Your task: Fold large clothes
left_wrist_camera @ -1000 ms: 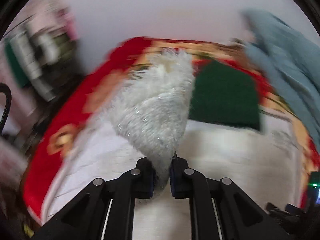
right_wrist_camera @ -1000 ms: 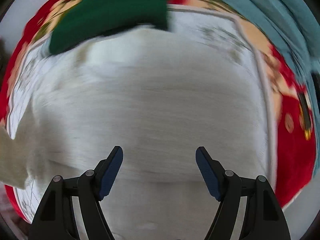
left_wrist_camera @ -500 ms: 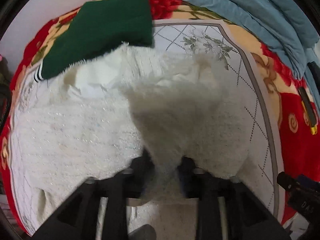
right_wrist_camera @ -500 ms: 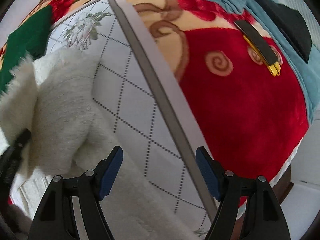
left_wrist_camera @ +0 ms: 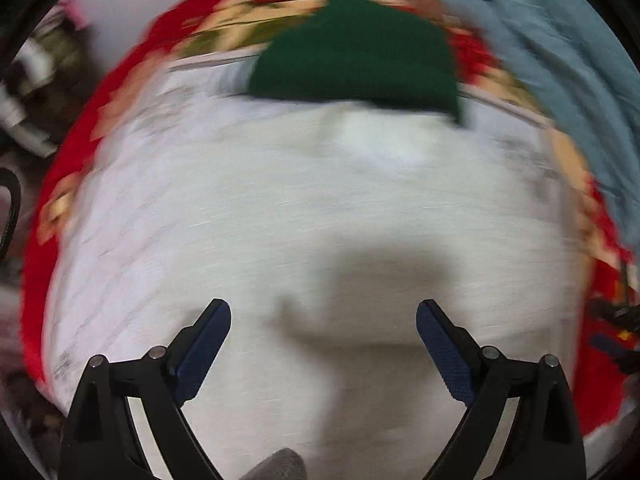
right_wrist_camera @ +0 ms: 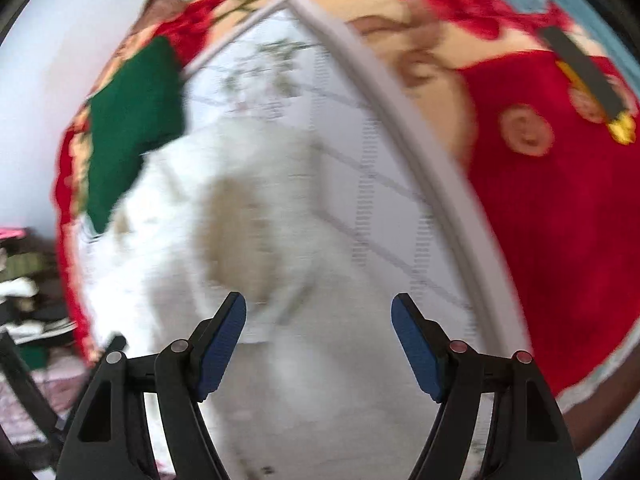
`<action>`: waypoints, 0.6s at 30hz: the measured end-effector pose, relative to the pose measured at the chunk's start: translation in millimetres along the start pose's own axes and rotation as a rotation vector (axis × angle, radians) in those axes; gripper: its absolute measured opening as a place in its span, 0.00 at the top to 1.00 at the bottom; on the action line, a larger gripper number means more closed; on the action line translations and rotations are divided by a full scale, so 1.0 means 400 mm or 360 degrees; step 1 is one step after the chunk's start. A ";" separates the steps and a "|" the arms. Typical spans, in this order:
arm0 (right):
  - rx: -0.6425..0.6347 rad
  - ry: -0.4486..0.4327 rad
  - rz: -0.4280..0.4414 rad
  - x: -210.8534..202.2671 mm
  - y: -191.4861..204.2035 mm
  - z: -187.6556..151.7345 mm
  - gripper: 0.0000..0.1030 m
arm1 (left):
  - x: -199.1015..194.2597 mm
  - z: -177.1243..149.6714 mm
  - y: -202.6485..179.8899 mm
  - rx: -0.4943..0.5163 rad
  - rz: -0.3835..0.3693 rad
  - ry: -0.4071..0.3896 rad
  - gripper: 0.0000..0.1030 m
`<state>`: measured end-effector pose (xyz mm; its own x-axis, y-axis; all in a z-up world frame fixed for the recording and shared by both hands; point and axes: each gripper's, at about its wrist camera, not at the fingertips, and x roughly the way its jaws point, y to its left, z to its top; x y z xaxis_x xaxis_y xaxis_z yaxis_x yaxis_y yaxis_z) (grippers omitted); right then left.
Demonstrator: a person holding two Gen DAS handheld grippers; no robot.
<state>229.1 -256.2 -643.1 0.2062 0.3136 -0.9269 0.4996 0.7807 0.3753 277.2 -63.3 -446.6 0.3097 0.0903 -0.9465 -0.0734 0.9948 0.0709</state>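
Note:
A large fluffy white garment (left_wrist_camera: 304,216) lies spread on the bed, blurred by motion. It also shows in the right wrist view (right_wrist_camera: 248,216), with a folded-over part lying on top. My left gripper (left_wrist_camera: 323,324) is open and empty just above the garment. My right gripper (right_wrist_camera: 319,316) is open and empty above the garment's right side. A folded dark green garment (left_wrist_camera: 356,64) lies at the far edge of the white one, and shows in the right wrist view (right_wrist_camera: 128,120) at the left.
A red, cream and white patterned blanket (right_wrist_camera: 560,208) covers the bed. A light blue quilt (left_wrist_camera: 560,60) is bunched at the far right. A black and yellow object (right_wrist_camera: 592,80) lies on the red part. Cluttered things (left_wrist_camera: 32,80) stand left of the bed.
My left gripper has let go of the white garment's fluffy part and opened. That part now lies laid over the garment. Both cameras are swinging, so the views are blurred.

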 end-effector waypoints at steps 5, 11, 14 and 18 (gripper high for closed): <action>-0.0161 0.0193 0.0039 0.061 0.104 -0.053 0.25 | 0.048 -0.106 0.160 -0.0001 0.0314 0.0154 0.08; -0.0315 0.0620 0.0028 0.228 0.191 -0.323 0.30 | 0.124 -0.304 0.193 0.0084 0.0359 0.0399 0.08; -0.0184 0.0755 0.0122 0.285 0.208 -0.435 0.39 | 0.122 -0.365 0.201 0.0041 0.0314 0.0452 0.08; -0.0063 0.0876 0.0225 0.355 0.233 -0.520 0.40 | 0.079 -0.370 0.251 -0.0048 0.0281 0.0429 0.08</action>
<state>130.0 -26.6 -740.7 -0.2055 0.6436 -0.7372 0.4648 0.7271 0.5052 139.4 32.4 -515.9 0.0274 0.2417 -0.9700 -0.1328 0.9626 0.2361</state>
